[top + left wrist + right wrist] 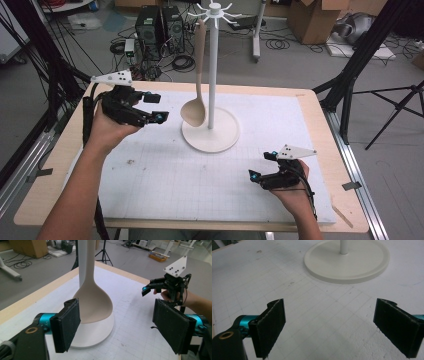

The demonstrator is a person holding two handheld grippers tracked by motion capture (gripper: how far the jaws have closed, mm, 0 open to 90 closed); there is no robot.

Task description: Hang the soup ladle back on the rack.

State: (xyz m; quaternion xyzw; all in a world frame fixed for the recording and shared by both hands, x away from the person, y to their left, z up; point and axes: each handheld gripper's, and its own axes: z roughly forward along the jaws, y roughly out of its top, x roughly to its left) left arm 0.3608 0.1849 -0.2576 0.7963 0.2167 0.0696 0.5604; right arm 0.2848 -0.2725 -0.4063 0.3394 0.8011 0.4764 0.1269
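Beige wooden ladle (196,95) hanging from the top hooks of a white stand (212,75), bowl down, just above the round base (220,137) at about 9 o'clock of the pole. Bowl close to the pole, seemingly not touching the base — cannot tell for sure.

Left hand-held gripper (152,107) held above the bench (310,107) at 9 o'clock of the stand, jaws spread wide and empty, pointing toward the ladle's bowl, near it but apart. In the left gripper view: ladle (93,302) between the two black pads (67,322), a bit beyond them, nearer to the left pad; no contact visible.

Right hand-held gripper (262,165) low over the white foam sheet (175,190) at about 5 o'clock of the stand, well apart from the ladle. Jaws also wide, holding nothing. In the right gripper view: pads (270,325) open over the gridded sheet, stand base (347,261) ahead at 12 o'clock.

Same right hand-held gripper (160,288) seen from the left gripper view too — farther off, at 2 o'clock.
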